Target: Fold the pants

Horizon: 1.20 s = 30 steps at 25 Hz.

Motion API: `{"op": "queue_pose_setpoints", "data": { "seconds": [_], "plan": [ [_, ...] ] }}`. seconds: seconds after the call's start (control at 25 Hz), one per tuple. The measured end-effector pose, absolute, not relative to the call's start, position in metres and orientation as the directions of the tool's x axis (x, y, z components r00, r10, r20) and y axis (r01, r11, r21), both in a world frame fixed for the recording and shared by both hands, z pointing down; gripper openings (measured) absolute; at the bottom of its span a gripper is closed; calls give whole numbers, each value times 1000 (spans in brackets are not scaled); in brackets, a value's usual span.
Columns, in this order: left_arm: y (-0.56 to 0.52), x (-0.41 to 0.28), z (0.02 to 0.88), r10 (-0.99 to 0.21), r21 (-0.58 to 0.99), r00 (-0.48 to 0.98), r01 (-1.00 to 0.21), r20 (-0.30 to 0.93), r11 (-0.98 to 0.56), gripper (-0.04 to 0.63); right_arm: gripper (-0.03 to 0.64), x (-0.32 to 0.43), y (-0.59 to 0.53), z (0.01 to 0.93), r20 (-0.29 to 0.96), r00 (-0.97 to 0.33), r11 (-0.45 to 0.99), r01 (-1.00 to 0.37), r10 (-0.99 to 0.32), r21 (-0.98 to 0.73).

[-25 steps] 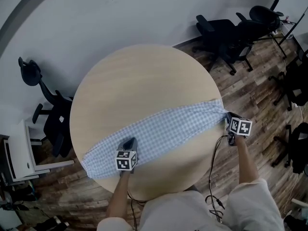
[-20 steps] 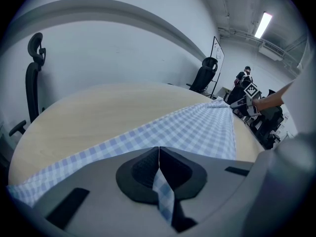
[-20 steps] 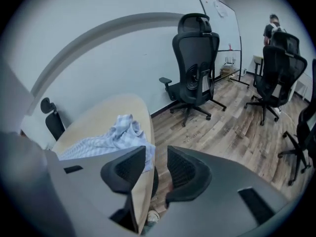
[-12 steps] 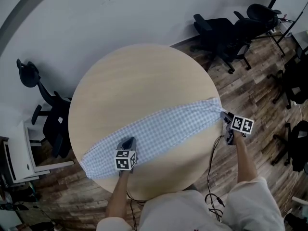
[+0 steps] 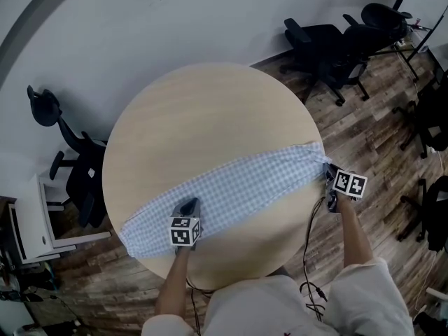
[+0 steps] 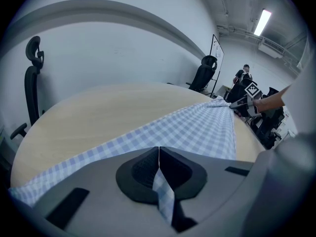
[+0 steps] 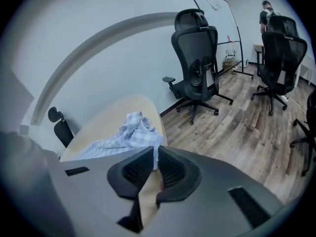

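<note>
**A:** Nearest you, your left claw [image 6: 159,152] is sitting clamped tight on a fold of the checked pants [image 5: 245,180], with cloth running right down between the pads [image 6: 144,171].

**B:** And those pants are lying stretched in one long band across the near side of the counter [image 5: 203,110], rim to rim.

**A:** Further out, your right claw [image 7: 156,152] has just been closing. It's biting only a thin edge of the bunched end at the counter's rim.

**B:** That's what I'm worrying about. If you're lifting or pulling from there, I reckon that sliver is slipping out and the end is dropping toward the floor [image 7: 237,127].

**A:** Tugging the two ends apart could also be dragging the whole band off the near rim.

**B:** The head view is giving you the full lay of the cloth, but the marker cubes [image 5: 183,232] are covering both bites.

**A:** Only the right gripper view is showing how little cloth you're holding, and the crumpled end just beyond the tips. The left gripper view is showing its deep fold, with the right claw small in the distance.
</note>
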<state>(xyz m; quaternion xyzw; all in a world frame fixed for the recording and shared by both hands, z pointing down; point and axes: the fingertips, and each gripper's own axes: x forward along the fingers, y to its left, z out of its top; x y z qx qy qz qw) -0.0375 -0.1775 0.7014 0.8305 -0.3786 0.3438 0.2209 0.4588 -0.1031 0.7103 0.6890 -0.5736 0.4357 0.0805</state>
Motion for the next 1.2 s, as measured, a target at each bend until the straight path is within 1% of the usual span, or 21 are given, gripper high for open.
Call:
{"op": "queue_pose_setpoints", "data": {
  "seconds": [0.12,0.24,0.48,0.84,1.0,1.2],
  "plan": [
    [-175,-35,700,-480,104,475,-782,737,-614,31,44,460,-108,693,641,-57,-289,-859,-765,-422],
    [-170,-33,700,-485,103,473,-786,736,-610,31,44,475,-111,679,621,-50,-279,-863,-782,-420],
    [-162,-43,699,-508,96,453,-808,733,-581,32,44,527,-116,643,576,33,-321,-856,-817,-406],
    [-152,-98,707,-557,67,354,-881,751,-469,32,44,591,-118,596,545,138,-354,-881,-827,-314],
    [-145,-129,713,-565,57,312,-905,764,-423,32,44,584,-122,569,468,129,-317,-881,-874,-351],
    [-142,-154,713,-572,68,308,-913,761,-402,32,44,534,-133,535,355,72,-221,-889,-932,-402]
  ]
}}
